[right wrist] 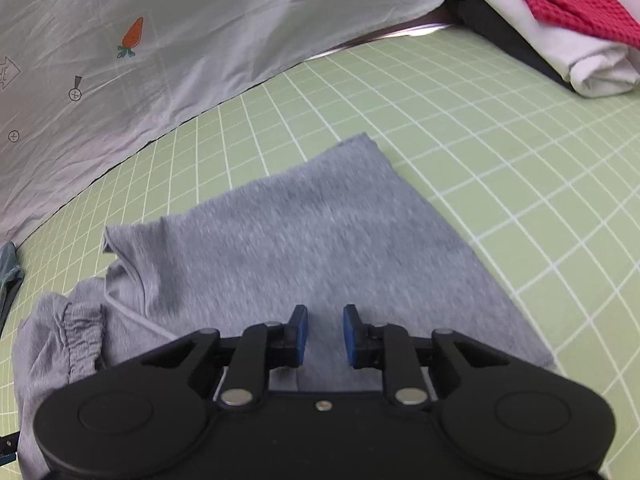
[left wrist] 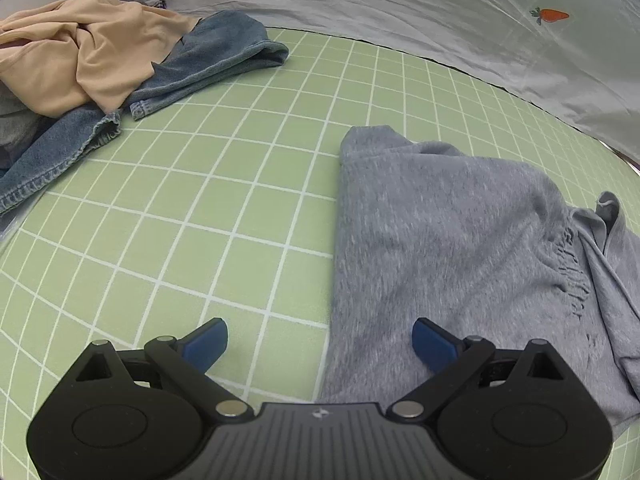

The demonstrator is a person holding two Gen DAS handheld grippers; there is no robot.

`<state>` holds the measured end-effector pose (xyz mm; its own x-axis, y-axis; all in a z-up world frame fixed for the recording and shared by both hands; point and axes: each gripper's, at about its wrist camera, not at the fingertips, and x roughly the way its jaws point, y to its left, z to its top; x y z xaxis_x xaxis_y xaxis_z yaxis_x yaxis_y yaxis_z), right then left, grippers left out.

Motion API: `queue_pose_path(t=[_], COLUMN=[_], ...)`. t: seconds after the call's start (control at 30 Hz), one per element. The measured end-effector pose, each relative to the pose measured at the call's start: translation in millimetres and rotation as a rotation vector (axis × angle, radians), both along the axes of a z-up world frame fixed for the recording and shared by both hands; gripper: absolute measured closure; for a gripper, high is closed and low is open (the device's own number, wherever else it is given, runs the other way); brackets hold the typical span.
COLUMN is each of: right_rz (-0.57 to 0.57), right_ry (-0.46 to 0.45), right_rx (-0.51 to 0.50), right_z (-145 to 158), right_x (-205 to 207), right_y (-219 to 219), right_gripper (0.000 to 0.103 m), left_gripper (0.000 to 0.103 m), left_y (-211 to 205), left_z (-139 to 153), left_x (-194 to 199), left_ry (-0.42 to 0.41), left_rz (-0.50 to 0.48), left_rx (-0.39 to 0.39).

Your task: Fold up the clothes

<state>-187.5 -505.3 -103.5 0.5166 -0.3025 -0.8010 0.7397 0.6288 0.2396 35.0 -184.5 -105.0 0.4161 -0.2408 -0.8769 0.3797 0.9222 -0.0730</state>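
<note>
A grey knit garment (left wrist: 440, 220) lies partly folded on the green grid mat (left wrist: 180, 208), its gathered elastic band (left wrist: 572, 272) toward the right. My left gripper (left wrist: 320, 326) hovers open and wide over the garment's left edge, one blue pad above the mat and the other above the cloth. In the right wrist view the same grey garment (right wrist: 300, 220) spreads flat, with the elastic band (right wrist: 80, 332) at the lower left. My right gripper (right wrist: 325, 312) hangs above the garment's near part; its blue pads stand a narrow gap apart with nothing between them.
A beige garment (left wrist: 80, 52) and blue jeans (left wrist: 208, 60) are heaped at the mat's far left. A stack of folded white and red clothes (right wrist: 560, 20) sits at the far right. A grey sheet with a carrot print (right wrist: 160, 40) borders the mat's (right wrist: 480, 160) far side.
</note>
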Motion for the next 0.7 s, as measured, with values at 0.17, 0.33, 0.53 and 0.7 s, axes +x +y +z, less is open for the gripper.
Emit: queue_pose_path(t=[0.17, 0.33, 0.53, 0.7], right_rz=[0.117, 0.279, 0.280, 0.262], right_ry=[-0.013, -0.060, -0.113, -0.011], right_rx=[0.014, 0.054, 0.006, -0.005], right_z=[7, 17, 33, 22], right_x=[-2, -2, -11, -6], right_y=[40, 85, 103, 100], right_gripper=[0.086, 0.086, 0.081, 0.075], left_gripper=[0.005, 0.005, 0.005, 0.005], left_y=[15, 32, 51, 59], left_z=[5, 6, 6, 9], left_x=[-21, -44, -63, -65], left_ry=[-0.019, -0.025, -0.017, -0.023], left_rz=[-0.026, -0.042, -0.028, -0.006], left_rx=[0.012, 0.021, 0.022, 0.011])
